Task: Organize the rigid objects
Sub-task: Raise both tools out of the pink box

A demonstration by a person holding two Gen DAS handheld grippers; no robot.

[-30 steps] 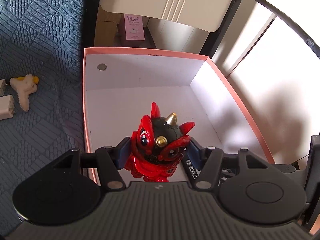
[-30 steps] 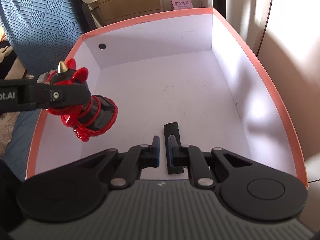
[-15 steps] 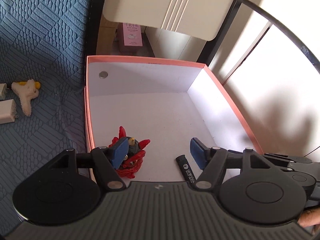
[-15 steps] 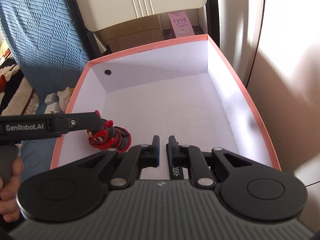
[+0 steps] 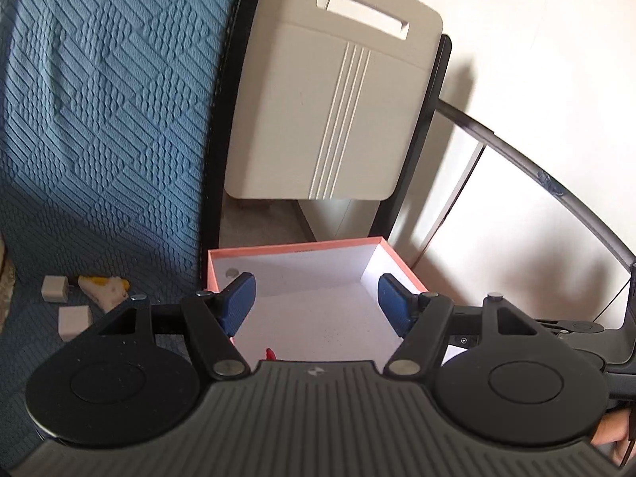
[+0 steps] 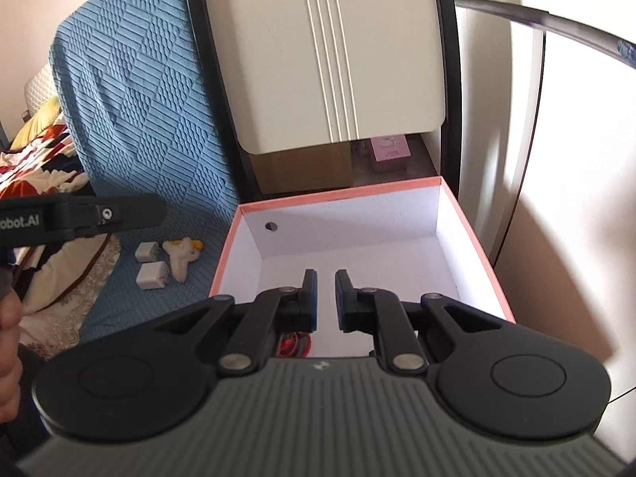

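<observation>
Rigid objects are spread between a blue quilted cover and the open white cardboard box with a coral-pink rim [image 6: 473, 234], which serves as the landmark. Well left of the box, on the blue textured cover [image 6: 131, 91], two small white plastic blocks [image 6: 152, 274] and a cream-and-yellow toy figure [image 6: 182, 256] are seen lying close together. The left gripper [image 5: 316, 304] is held above the near end of the box with its blue pads spread apart and nothing between them — its jaws have just been opening. Only a sliver of the red-and-black horned figurine [image 6: 294, 345] is visible on the box floor at the near left, mostly hidden behind the gripper bodies. The right gripper [image 6: 326, 296] is held over the box's near edge, its jaws drawn almost together and empty. Behind the box, a beige panelled chair back [image 6: 334, 51] is seen — with a pink carton [image 6: 391, 153] below it.
</observation>
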